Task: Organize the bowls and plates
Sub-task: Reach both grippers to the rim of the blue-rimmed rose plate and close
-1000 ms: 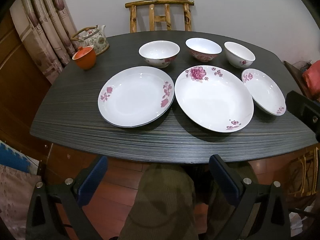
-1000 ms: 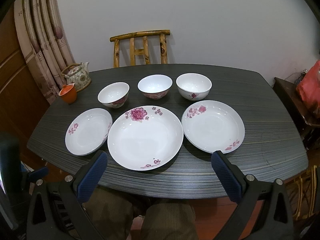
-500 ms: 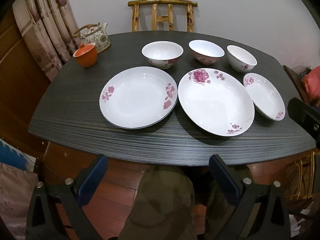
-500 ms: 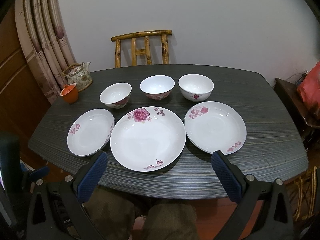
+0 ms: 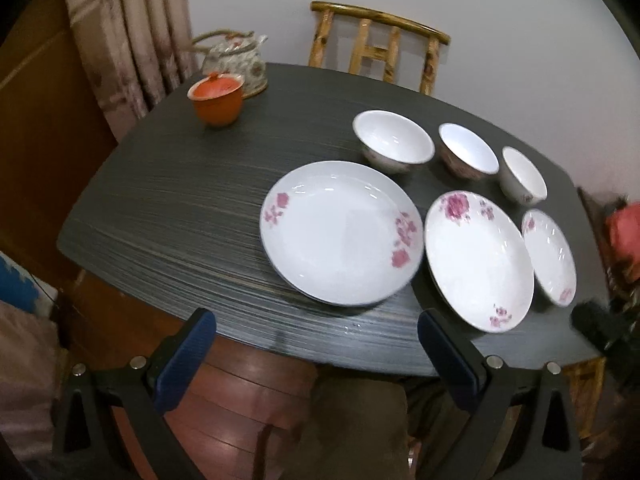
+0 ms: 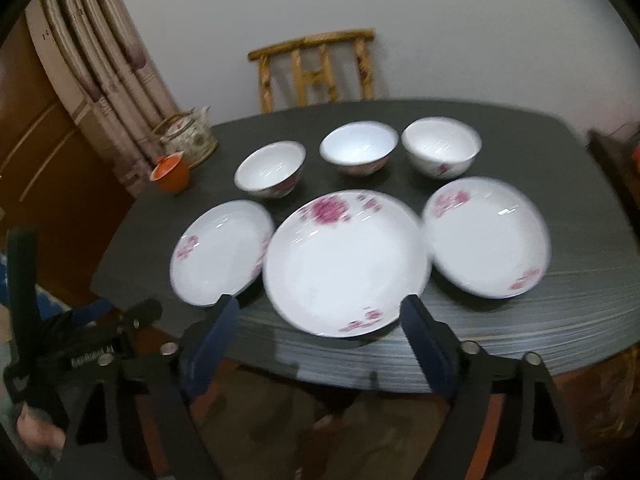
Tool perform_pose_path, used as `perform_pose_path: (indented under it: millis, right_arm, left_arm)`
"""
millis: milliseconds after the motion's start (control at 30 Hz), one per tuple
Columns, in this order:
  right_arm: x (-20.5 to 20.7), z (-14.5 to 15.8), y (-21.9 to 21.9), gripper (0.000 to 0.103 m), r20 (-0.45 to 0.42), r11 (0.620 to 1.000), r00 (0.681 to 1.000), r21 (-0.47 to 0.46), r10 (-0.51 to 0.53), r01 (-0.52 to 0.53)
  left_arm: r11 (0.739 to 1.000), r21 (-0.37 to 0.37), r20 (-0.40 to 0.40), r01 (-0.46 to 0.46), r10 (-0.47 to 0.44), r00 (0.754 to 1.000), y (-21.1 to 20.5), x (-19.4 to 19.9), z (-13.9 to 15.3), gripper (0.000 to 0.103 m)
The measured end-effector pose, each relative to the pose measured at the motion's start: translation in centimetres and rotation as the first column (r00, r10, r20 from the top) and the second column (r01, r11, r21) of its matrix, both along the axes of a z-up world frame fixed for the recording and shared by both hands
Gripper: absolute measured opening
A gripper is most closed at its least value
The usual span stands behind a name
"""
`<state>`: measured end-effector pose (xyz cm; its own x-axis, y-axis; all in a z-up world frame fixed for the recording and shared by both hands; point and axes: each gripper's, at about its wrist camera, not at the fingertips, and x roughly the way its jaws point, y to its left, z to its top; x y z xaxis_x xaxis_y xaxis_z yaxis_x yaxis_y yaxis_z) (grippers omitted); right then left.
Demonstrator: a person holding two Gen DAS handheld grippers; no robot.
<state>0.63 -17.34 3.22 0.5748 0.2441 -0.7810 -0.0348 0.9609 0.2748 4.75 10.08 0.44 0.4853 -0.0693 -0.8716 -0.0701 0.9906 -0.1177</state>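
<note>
Three white plates with pink flowers lie in a row on the dark table (image 5: 160,216): a left plate (image 5: 342,232), a larger middle plate (image 5: 478,260) and a small right plate (image 5: 550,256). Behind them stand three white bowls (image 5: 394,146) (image 5: 468,150) (image 5: 522,174). My left gripper (image 5: 316,336) hangs open before the table's near edge, in front of the left plate, holding nothing. My right gripper (image 6: 320,320) faces the middle plate (image 6: 344,260). Its jaws are closing, and the plate's near rim shows between the fingers, untouched. The bowls (image 6: 358,146) stand beyond.
An orange lidded cup (image 5: 216,98) and a patterned teapot (image 5: 236,60) stand at the table's far left corner. A wooden chair (image 5: 380,46) stands behind the table, with curtains at the left. A person's trousered legs are below the near edge.
The left wrist view has swung left, so the dishes now sit to its right. The right gripper has come closer to the middle plate, and its fingers stand nearer together.
</note>
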Motion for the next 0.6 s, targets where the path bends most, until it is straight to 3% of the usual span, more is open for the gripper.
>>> perform_pose_path:
  millis: [233, 400, 500, 600]
  right_arm:
    - [2.8, -2.1, 2.8, 0.076, -0.115, 0.989, 0.991, 0.139, 0.068, -0.051]
    - [5.0, -3.9, 5.2, 0.068, -0.190, 0.980, 0.977, 0.187, 0.101, -0.065]
    - [6.2, -4.9, 6.5, 0.064, -0.224, 0.976, 0.969, 0.207, 0.109, -0.062]
    - [7.1, -5.8, 7.6, 0.064, -0.255, 0.976, 0.961, 0.212, 0.106, -0.052]
  left_arm:
    - [0.997, -0.079, -0.016, 0.006, -0.007, 1.000, 3.9, 2.0, 0.3, 0.103]
    - [0.979, -0.205, -0.067, -0.008, -0.006, 0.998, 6.2, 4.1, -0.2, 0.103]
    - [0.977, -0.214, -0.083, -0.010, -0.008, 0.997, 7.1, 5.2, -0.3, 0.103]
    - [0.986, -0.165, -0.093, -0.005, -0.010, 0.996, 7.2, 6.3, -0.6, 0.103]
